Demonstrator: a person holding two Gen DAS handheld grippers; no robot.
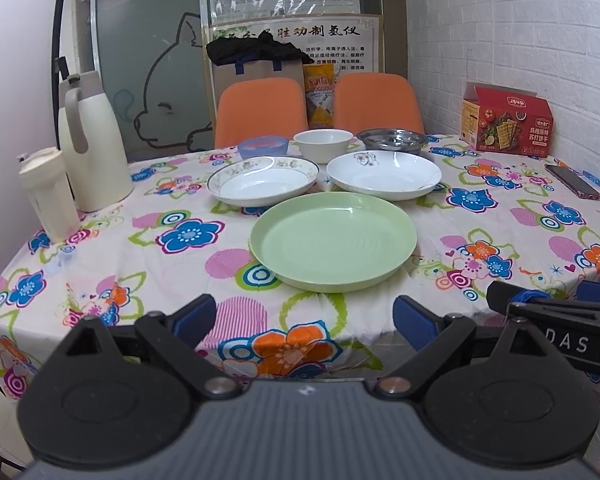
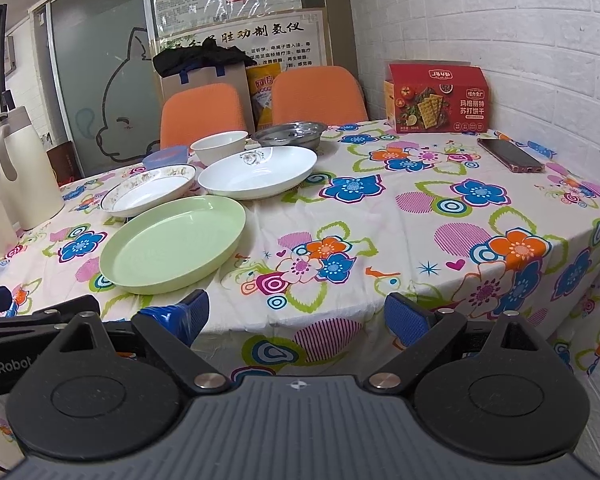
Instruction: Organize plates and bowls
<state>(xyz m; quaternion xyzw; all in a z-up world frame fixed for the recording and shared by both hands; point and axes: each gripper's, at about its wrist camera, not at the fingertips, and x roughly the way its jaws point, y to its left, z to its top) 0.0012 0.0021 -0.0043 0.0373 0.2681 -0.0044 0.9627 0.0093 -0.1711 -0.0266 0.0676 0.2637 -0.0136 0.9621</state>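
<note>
Green plate point(image 1: 333, 241): nearest dish, flat on the floral tablecloth point(image 1: 180, 272), close to the table's front edge.
Patterned-rim plate point(image 1: 263, 180): behind the green one on the left, just beside it.
White plate point(image 1: 384, 174): behind on the right, with a small grey motif on its far inner wall.
Back row: 3 bowls, blue bowl point(image 1: 263, 147), white bowl point(image 1: 323, 145), steel bowl point(image 1: 393, 141), from left to right.
Left gripper point(image 1: 305, 316): jaws spread wide, empty, held off the front edge facing the green plate.
Right gripper point(image 2: 297, 314): jaws also apart, holding nothing, right of the plates.
Elsewhere: red cracker box point(image 2: 438, 98), phone point(image 2: 510, 155), cream jug point(image 1: 94, 140).
</note>
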